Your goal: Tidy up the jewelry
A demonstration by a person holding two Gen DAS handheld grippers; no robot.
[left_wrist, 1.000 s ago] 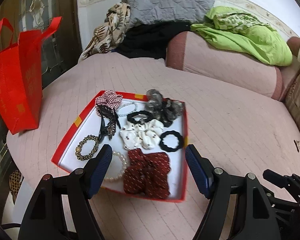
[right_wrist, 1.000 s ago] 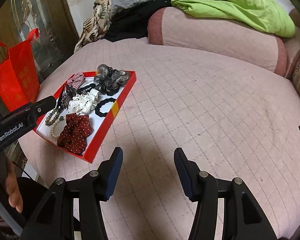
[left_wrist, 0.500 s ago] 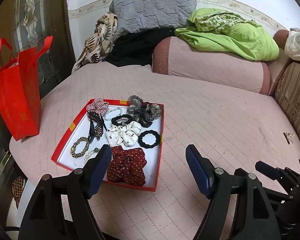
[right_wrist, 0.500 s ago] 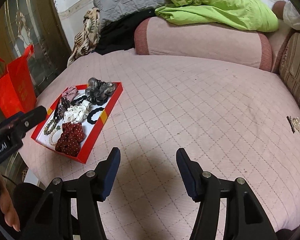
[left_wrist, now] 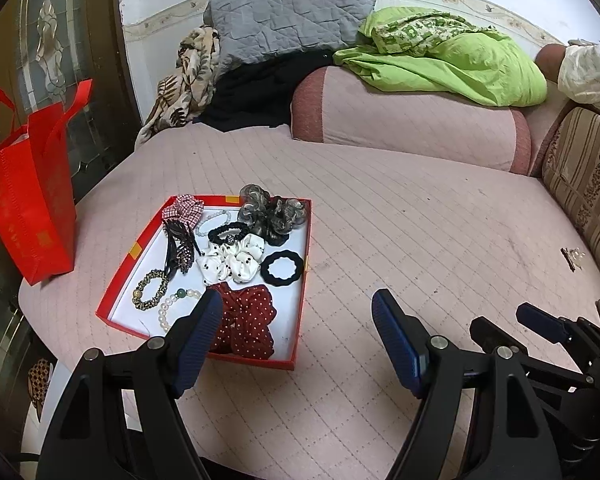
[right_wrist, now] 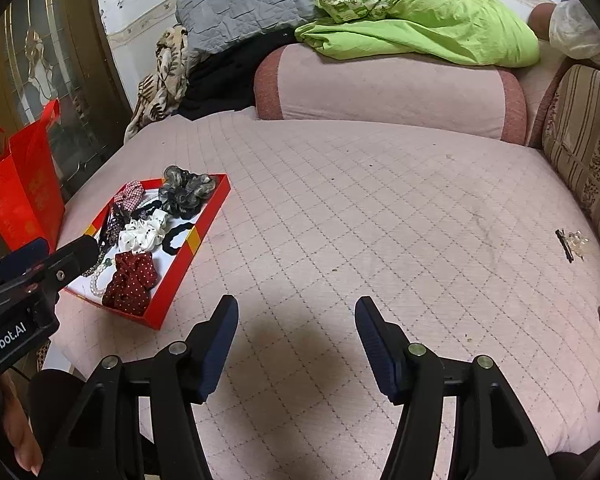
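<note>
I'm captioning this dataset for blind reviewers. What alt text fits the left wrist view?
A red tray of hair accessories and bracelets sits on a pink quilted bed, with the open, empty left gripper hovering just in front of it. A red bag stands to the left, and a small hair clip lies alone far right.

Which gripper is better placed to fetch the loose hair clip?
Right. The right gripper is open over bare bed, nearer the hair clip; the left gripper hangs by the red tray.

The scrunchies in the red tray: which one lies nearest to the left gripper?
The dark red scrunchie with white dots, at the tray's near edge beside the left gripper. The white scrunchie and grey scrunchie lie farther back.
</note>
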